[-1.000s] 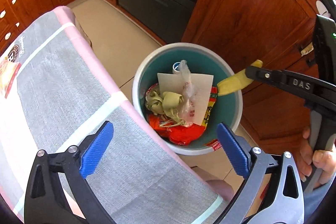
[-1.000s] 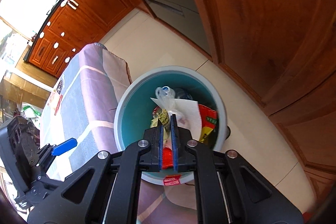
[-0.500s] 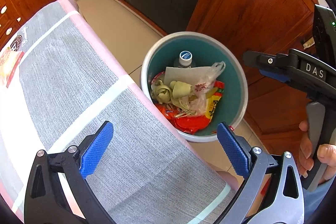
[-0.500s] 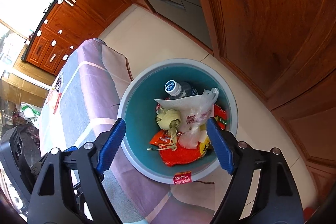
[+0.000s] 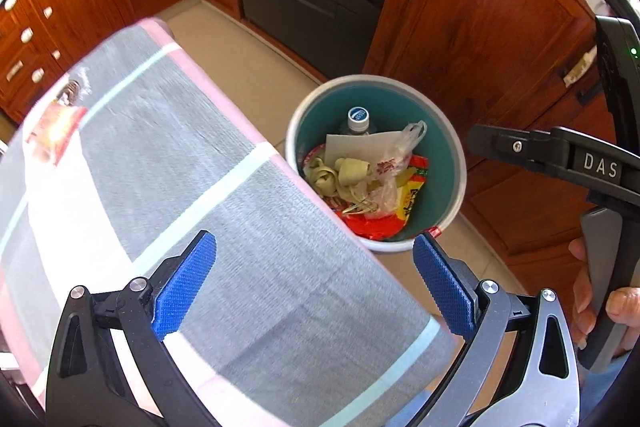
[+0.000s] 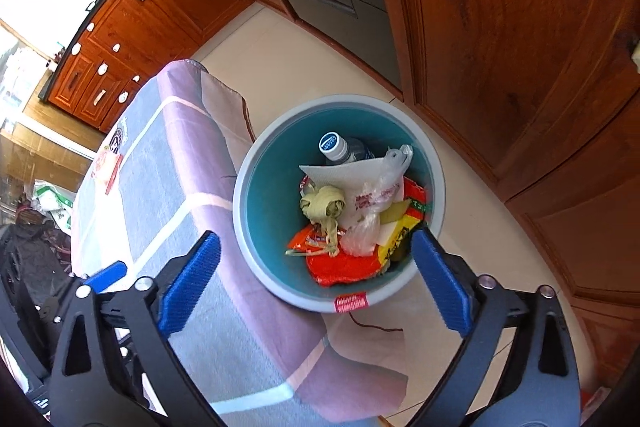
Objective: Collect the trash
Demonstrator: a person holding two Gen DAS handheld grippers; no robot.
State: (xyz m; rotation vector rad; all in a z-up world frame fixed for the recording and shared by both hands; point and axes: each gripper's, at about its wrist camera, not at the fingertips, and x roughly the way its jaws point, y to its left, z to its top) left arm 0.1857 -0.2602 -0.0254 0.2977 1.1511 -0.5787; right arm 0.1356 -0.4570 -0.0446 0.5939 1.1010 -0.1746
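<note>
1. Bin (image 6: pixel 256 251): standing on the floor, tucked against the long edge of the cloth-covered surface (image 5: pixel 168 155); holding a bottle (image 6: pixel 332 143), a paper sheet (image 6: pixel 340 174), a clear plastic bag (image 6: pixel 376 199), a knot of pale ribbon (image 6: pixel 322 205) and red and yellow wrappers (image 6: pixel 340 267).
2. Right gripper (image 6: pixel 316 279): its jaws have just been opening and are now standing wide, nothing between them, hanging above the bin's near rim. The drop looks finished.
3. Left gripper (image 5: pixel 314 283): standing wide and empty over the surface's near corner.
4. Remaining trash: a reddish packet (image 5: pixel 56 131) is lying near the surface's far corner, blurred.
5. Doing it well, as judged: keeping jaws wide while clearing the rim, so no loose bag or ribbon is snagging; then carrying one gripper across to the packet, coming down flat on it.
</note>
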